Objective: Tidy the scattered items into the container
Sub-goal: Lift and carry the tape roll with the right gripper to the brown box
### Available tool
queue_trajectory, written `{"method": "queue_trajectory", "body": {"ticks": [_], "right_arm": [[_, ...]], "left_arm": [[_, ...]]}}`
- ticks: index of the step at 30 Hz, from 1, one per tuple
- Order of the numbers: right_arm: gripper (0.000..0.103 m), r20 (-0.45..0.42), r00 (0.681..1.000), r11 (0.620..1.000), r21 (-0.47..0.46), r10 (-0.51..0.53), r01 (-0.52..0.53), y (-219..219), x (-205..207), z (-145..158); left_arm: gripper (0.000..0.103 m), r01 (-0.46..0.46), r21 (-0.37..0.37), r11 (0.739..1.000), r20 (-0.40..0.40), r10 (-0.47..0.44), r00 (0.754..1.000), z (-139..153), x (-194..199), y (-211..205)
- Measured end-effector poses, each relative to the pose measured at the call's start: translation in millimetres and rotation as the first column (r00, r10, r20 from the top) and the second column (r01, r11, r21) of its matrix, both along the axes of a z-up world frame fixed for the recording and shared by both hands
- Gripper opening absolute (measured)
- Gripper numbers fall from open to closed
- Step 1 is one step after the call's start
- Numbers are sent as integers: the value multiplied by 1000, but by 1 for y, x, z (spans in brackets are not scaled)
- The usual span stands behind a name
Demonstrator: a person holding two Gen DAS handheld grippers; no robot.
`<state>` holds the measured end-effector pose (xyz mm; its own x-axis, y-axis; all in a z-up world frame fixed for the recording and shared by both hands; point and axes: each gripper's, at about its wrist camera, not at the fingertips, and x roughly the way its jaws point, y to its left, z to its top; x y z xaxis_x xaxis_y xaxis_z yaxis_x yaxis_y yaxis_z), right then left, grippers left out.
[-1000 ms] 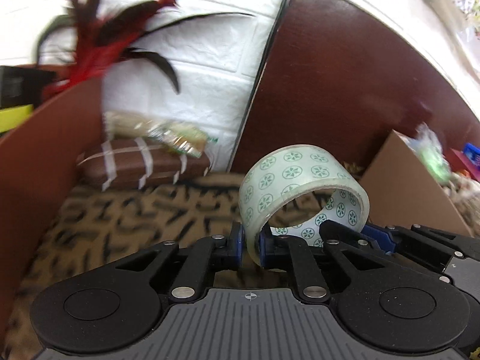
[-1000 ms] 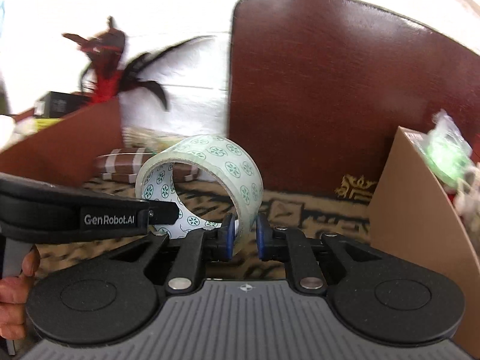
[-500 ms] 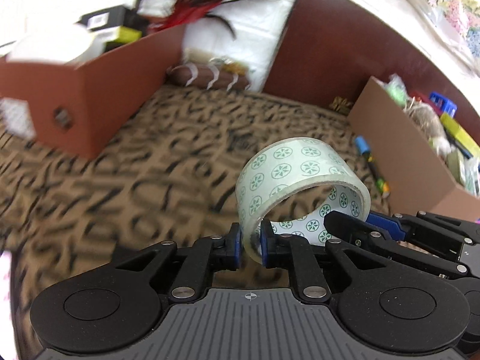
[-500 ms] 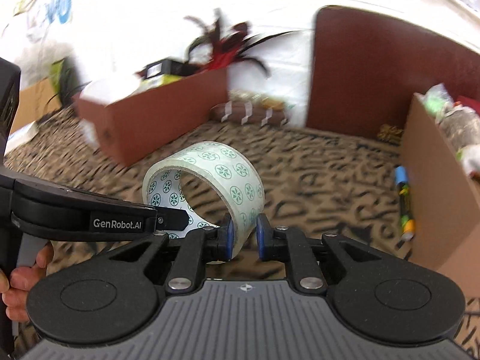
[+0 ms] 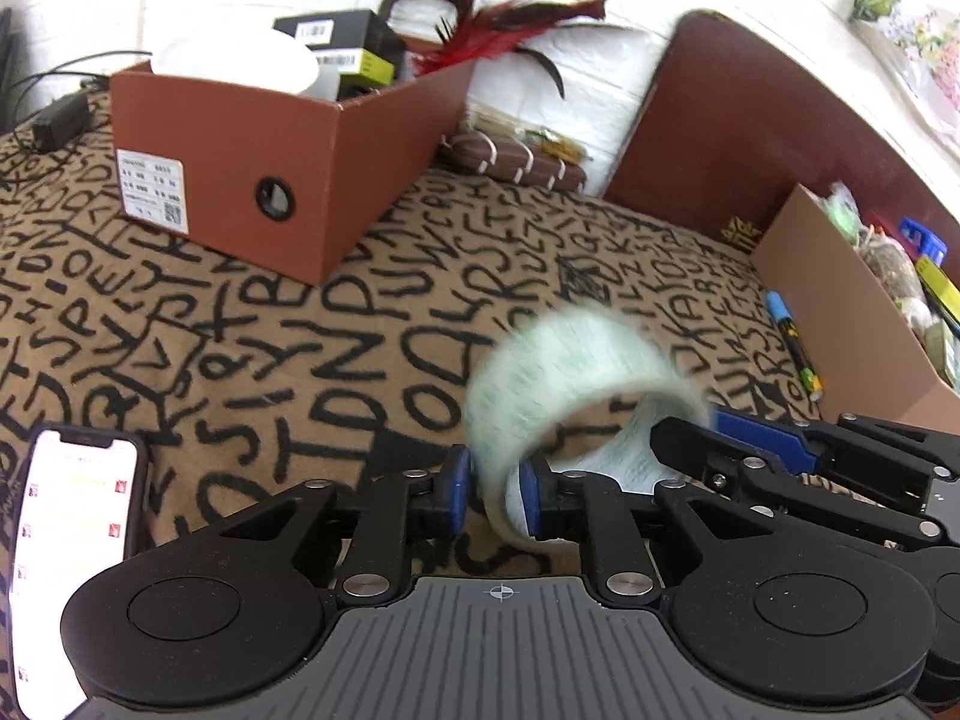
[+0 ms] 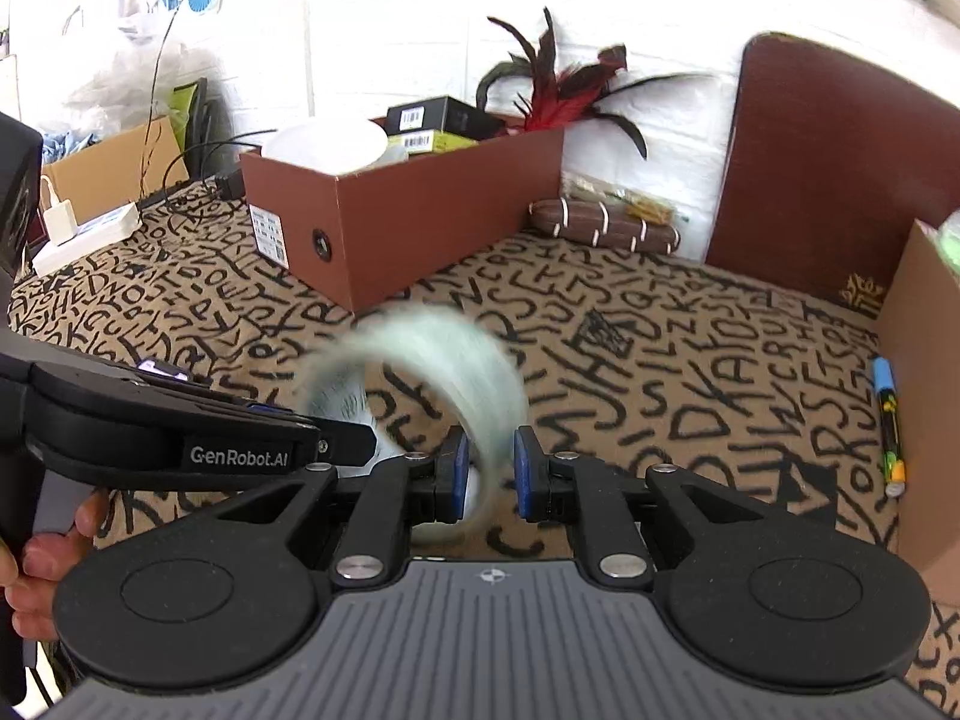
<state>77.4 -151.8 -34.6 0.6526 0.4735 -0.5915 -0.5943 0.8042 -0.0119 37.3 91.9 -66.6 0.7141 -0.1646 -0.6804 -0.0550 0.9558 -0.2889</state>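
Both of my grippers sit at the roll of pale mint-green patterned tape (image 5: 576, 360), a wide hollow ring that smears into a blur in both views. My left gripper (image 5: 491, 495) has its blue-padded jaws parted a little, with the roll's wall between them; the pads look close to the wall, but the blur keeps me from telling whether they press on it. My right gripper (image 6: 486, 474) has its jaws spread wider, with the same wall (image 6: 420, 360) in the gap and brown cloth visible beside it, so it does not clamp the tape. The roll is above the soft tan blanket printed with black letters (image 5: 336, 324), between the two boxes. To the left stands a rust-brown cardboard shoe box (image 5: 240, 168) with a round hole and a white label, holding a white bowl-like shape, black cartons and red and black feathers. At the right edge is a plain kraft cardboard box (image 5: 840, 312) filled with mixed small items, and a blue-capped marker pen (image 5: 792, 339) lies on the blanket just beside it. A smartphone with a lit white screen (image 5: 72, 546) rests at the lower left.
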Motion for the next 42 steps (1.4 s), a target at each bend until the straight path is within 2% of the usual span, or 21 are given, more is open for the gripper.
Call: {"method": "queue_trajectory", "body": {"ticks": [6,10,15,18,22,24,27,31,33,34,35,36,38,40,42], "right_arm": [[22,13,1000,1000,2,-3,3,2,6,1],[22,5,1000,1000,2,-13,13,-2,7,-2],[22,-18,1000,1000,-11,-10,10,0,17,-10],[17,-17,1000,1000,-21,12,-12,6,21,-14],[2,-21,999,999,-23,43,-43,13,24,-13],[2,-25,997,997,-28,69,-69,18,23,-11],[2,-20,997,996,-41,81,-82,24,20,-11],[3,-6,1000,999,-19,29,-29,17,20,-8],[3,20,1000,1000,-18,2,-1,11,21,-3],[4,31,1000,1000,-21,-6,7,10,23,-1],[7,36,999,1000,-23,-13,14,9,25,0],[10,34,999,999,-27,-16,17,10,28,0],[22,22,1000,999,-30,-10,11,12,34,-3],[23,-1,1000,1000,-26,-8,8,15,39,-8],[23,-17,1000,1000,-25,-14,14,17,45,-13]], "left_arm": [[34,-9,10,1000,21,9,1000,3,6,0],[39,-6,25,1000,29,6,1000,1,9,-1],[35,-15,19,1000,24,15,1000,-6,18,0],[39,-23,21,1000,30,23,999,-8,26,-1],[24,-15,29,999,38,14,999,-7,29,-1],[23,-4,24,1000,44,3,999,-6,28,0],[23,-5,19,1000,41,4,999,-7,27,1],[23,-9,3,1000,33,9,999,-8,28,4],[25,-8,11,1000,37,8,999,-9,28,3],[30,-11,9,1000,38,11,999,-9,28,3],[35,-15,7,1000,38,14,999,-9,28,3],[35,-18,8,1000,40,17,999,-9,28,2],[42,-18,14,1000,41,17,999,-10,28,2],[37,-19,13,1000,36,18,999,-11,29,3],[39,-13,5,1000,33,13,999,-12,31,5]]}}
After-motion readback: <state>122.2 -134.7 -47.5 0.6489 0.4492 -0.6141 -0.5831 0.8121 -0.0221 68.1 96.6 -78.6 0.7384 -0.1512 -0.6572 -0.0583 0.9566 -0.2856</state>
